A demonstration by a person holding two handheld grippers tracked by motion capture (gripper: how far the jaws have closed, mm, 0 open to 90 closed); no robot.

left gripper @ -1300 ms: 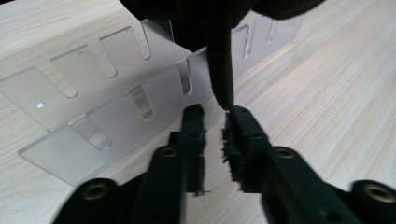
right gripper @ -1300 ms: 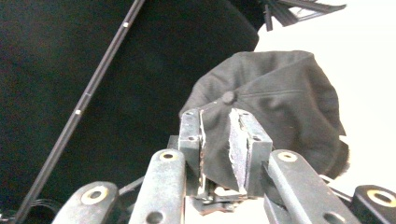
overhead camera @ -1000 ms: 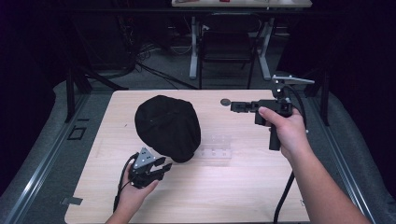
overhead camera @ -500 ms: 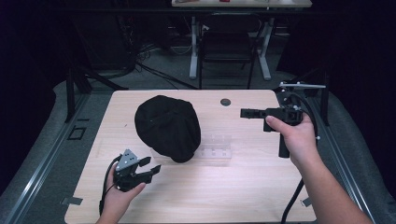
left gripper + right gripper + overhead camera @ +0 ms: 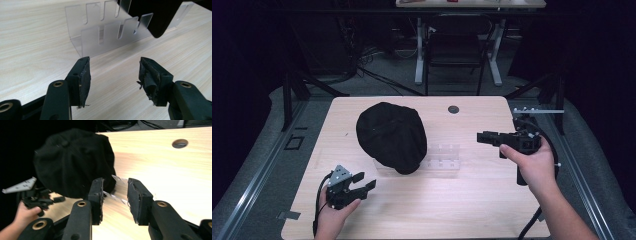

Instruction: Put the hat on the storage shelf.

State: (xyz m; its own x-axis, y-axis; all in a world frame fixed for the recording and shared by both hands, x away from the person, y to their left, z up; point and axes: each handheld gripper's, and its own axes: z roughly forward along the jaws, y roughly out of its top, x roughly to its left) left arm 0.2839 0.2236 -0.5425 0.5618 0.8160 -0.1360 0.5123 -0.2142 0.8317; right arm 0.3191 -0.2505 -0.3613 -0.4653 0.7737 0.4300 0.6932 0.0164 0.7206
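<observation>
Black cap (image 5: 391,136) between both grippers.

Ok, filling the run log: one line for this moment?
left gripper: open | right gripper: open | cap: on clear rack

High view looks down – gripper views, low, share the black cap (image 5: 391,135)
</observation>
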